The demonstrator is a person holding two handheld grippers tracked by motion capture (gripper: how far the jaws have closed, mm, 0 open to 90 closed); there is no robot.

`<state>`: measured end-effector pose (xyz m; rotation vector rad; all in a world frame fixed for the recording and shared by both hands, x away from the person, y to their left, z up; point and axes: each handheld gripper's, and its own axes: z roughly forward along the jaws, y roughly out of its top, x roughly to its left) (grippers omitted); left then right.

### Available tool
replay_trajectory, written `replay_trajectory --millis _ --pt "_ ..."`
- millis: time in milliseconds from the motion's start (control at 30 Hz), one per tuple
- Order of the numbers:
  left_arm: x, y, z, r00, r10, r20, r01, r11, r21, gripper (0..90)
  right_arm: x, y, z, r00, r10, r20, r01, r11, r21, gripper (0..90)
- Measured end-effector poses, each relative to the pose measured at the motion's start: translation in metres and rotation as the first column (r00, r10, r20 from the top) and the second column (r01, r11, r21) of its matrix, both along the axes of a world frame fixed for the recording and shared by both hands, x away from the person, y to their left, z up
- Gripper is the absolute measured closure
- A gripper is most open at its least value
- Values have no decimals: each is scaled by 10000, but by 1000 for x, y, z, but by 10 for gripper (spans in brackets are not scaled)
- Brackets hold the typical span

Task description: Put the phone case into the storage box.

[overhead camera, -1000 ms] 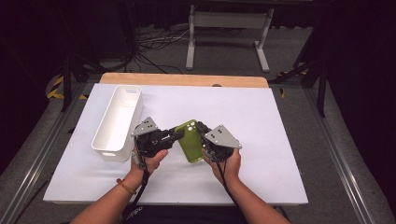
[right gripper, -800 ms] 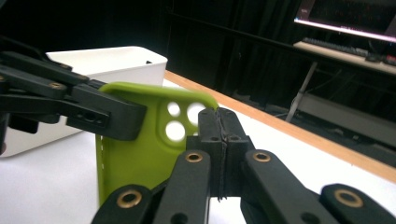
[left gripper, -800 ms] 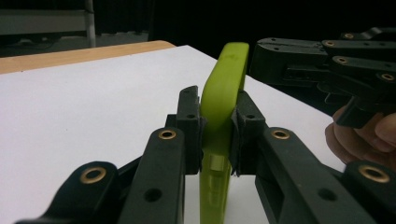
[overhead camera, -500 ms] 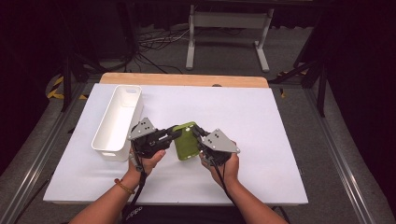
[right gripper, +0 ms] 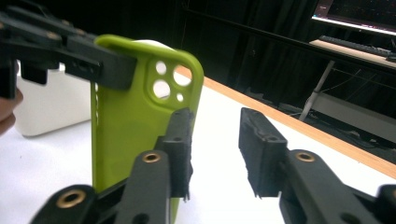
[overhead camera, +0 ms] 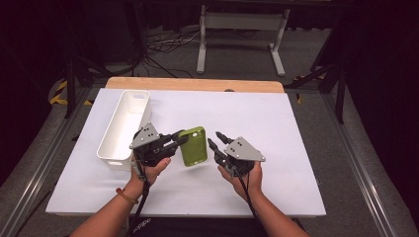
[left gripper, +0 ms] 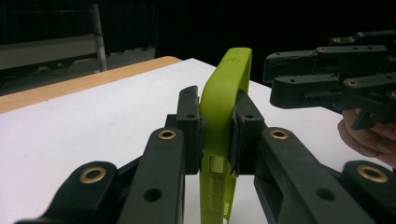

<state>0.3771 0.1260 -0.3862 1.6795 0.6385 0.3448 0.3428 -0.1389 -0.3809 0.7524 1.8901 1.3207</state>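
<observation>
Open white table surface point(overhead camera: 296, 148) lies right of and beyond the right gripper point(overhead camera: 216, 139) — free passage there. On the left, the white bin point(overhead camera: 123, 126) stands just beside the left gripper point(overhead camera: 174, 140). The green phone case point(overhead camera: 193, 146), clamped in the left gripper, blocks the gap between the grippers; its clearance from the right jaws appears small.

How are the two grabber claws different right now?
The left gripper is shut on the green phone case, pinching its edge; the right gripper is open and grips nothing. The left one touches the case; the right one sits beside it, apart. Both are black, each held in a hand.
</observation>
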Motion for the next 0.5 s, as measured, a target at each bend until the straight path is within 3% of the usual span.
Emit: replay_trajectory --millis 267,400,500 --pt "-3 6 8 9993 39 367 -43 9999 111 777 -8 -21 -3 9997 181 -157 -192 9975 -684 499" --pt "-4 9 11 9990 6 455 -13 9999 151 777 -12 -38 -7 9999 -50 -159 33 9948 -1016 474" --pt "-4 12 13 9985 25 553 -35 9998 181 777 -12 -48 -11 9994 -302 -189 281 9946 -1002 470"
